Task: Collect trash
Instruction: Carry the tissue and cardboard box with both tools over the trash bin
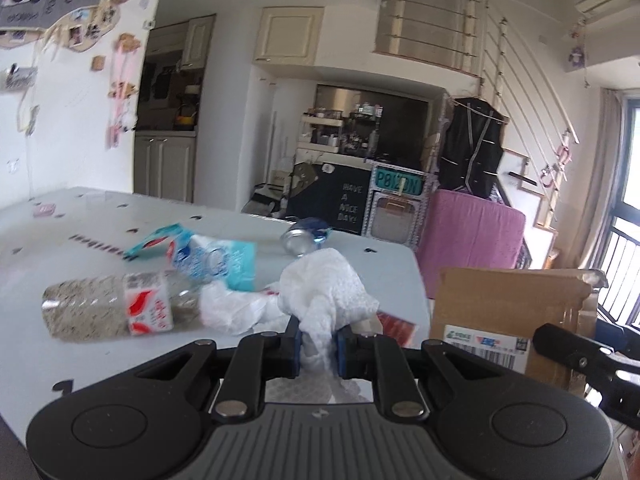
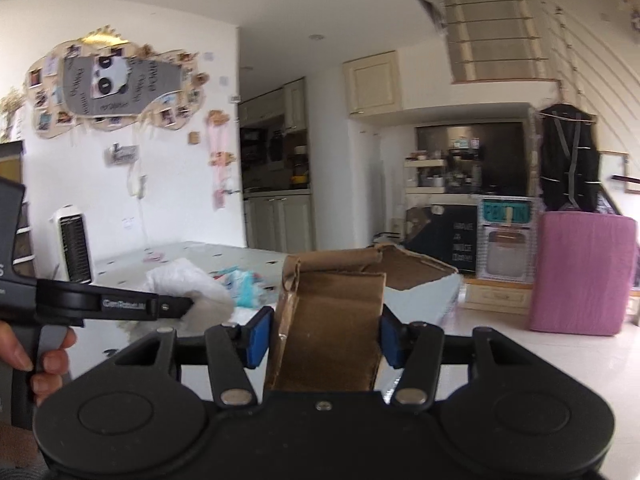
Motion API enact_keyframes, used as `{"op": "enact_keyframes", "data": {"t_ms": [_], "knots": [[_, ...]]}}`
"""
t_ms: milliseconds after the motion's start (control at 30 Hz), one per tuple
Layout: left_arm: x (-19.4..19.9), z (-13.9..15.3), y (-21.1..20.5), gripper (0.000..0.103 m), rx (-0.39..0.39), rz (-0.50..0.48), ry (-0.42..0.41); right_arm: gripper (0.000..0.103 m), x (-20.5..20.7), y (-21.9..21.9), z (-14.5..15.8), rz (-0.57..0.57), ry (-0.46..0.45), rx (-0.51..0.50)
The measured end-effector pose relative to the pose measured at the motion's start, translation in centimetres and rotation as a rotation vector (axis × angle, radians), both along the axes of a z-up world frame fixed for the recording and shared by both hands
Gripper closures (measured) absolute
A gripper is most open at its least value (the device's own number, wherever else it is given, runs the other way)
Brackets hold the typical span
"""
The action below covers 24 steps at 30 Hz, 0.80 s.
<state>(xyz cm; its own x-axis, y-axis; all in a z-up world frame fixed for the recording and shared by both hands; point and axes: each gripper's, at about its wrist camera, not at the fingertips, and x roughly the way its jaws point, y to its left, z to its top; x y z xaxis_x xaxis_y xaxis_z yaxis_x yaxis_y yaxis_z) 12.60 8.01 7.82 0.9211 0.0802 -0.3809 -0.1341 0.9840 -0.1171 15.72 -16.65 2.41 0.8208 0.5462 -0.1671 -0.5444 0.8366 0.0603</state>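
Left tool (image 1: 318, 344) has its blue pads pressed tight on a wad of white tissue (image 1: 326, 292), which bulges up and forward from between them, raised off the tabletop (image 1: 100, 216). Right tool (image 2: 324, 338) stands about half open with a flap of a brown cardboard box (image 2: 332, 320) between its pads; the right pad touches the flap's edge, while a narrow gap shows at the left pad, so a firm grip cannot be told.

Just beyond the tissue in the left wrist view lie a crumpled white plastic bag (image 1: 232, 312), a clear bottle (image 1: 108, 308) on its side with a red-and-white label, a light blue and white wrapper (image 1: 216, 260) and, farther off, a tipped can (image 1: 304, 236). A red packet (image 1: 396, 326) sits just right of the tissue near the tabletop's edge. The box stands to the right past that edge, with a shipping label on its near face.

Only the left view shows the bottle, can and packet. Only the right view shows the box's torn open top, a hand (image 2: 36, 356) gripping the left tool's handle at the left edge, and a white heater (image 2: 74, 248) by the far wall.
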Motion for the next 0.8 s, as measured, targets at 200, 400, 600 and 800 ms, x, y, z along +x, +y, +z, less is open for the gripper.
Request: {"op": "enact_keyframes", "data": {"t_ms": [200,400,600,800], "knots": [[1.7,0.7,-3.5,0.086,0.026,-0.077,-0.005,0.048,0.9,-4.6,0.4,-0.129,0.022,0.011],[3.9,0.9,-8.0,0.086,0.041,-0.176,-0.009,0.048,2.2,-9.1,0.1,-0.241,0.058,0.014],[6.4,0.2,-12.2,0.086,0.047,-0.278,0.017,0.048,3.2,-12.5,-0.6,-0.341,0.093,0.014],[10.0,-2.0,-16.3,0.086,0.074,-0.356,0.082,0.048,4.5,-16.0,-1.6,-0.438,0.154,0.031]]}}
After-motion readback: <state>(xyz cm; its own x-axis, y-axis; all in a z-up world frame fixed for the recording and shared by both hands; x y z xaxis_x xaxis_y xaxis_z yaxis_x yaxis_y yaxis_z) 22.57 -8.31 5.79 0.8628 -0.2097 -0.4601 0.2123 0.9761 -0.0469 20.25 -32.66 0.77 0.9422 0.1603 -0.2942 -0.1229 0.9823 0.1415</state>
